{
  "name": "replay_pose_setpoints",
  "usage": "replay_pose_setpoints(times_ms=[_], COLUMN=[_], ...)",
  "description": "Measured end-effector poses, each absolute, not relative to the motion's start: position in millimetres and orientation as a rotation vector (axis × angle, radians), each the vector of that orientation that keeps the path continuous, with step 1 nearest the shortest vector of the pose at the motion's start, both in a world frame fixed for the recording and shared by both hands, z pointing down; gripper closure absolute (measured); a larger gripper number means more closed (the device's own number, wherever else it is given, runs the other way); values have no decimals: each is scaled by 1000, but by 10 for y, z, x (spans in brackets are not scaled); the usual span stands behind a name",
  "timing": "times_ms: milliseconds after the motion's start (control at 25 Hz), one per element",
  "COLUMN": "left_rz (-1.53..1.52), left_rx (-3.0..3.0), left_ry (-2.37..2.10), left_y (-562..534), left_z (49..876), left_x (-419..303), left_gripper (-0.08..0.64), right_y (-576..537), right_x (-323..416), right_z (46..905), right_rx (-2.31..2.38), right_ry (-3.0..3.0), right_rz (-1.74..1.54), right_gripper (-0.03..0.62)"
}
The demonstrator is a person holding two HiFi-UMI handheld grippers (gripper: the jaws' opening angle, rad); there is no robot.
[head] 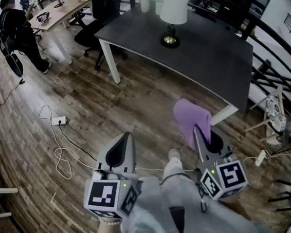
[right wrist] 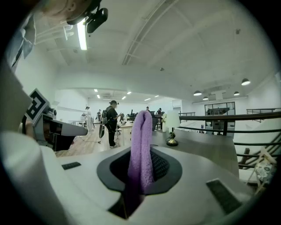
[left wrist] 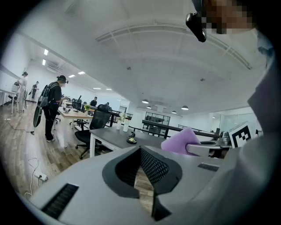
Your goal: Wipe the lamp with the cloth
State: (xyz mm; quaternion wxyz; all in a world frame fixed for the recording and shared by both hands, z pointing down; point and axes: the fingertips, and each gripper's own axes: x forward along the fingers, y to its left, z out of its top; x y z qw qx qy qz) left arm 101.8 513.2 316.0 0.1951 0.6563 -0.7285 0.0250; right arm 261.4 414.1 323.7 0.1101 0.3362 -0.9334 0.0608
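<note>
A lamp (head: 173, 12) with a white shade and a brass base stands at the far end of a dark grey table (head: 217, 59). Both grippers hang over the wooden floor, well short of the table. My right gripper (head: 198, 133) is shut on a purple cloth (head: 192, 116), which sticks up out of its jaws. In the right gripper view the cloth (right wrist: 141, 136) runs up between the fingers, with the lamp (right wrist: 172, 127) far ahead. My left gripper (head: 127, 137) is shut and holds nothing. In the left gripper view its jaws (left wrist: 140, 150) point towards the table, with the lamp base (left wrist: 131, 139) small beyond them.
A person (head: 18, 33) stands at the far left beside another desk. Office chairs (head: 88, 34) sit at the grey table's left end. A power strip with a cable (head: 58, 121) lies on the floor. A black railing (head: 278, 47) runs along the right.
</note>
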Motion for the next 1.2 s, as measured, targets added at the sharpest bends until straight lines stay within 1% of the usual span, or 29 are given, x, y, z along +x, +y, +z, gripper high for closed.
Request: replay_pose_setpoints(times_ms=[440,680,1200], left_rz=[92,91,62], left_rx=[1847,1850,1816], left_ry=[-2035,-2047,-2111], left_y=[5172,5223,5472], left_z=[3167,3132,3107], left_x=[1080,1068,929], left_gripper=[548,548,548], right_y=[4190,4243,4311], right_x=[2666,2631,2608], right_z=[3250,3184,3258], right_rx=[986,981,999], right_ry=[-2746,-2738,-2755], right_rz=[184,71,202], right_gripper=[545,545,545])
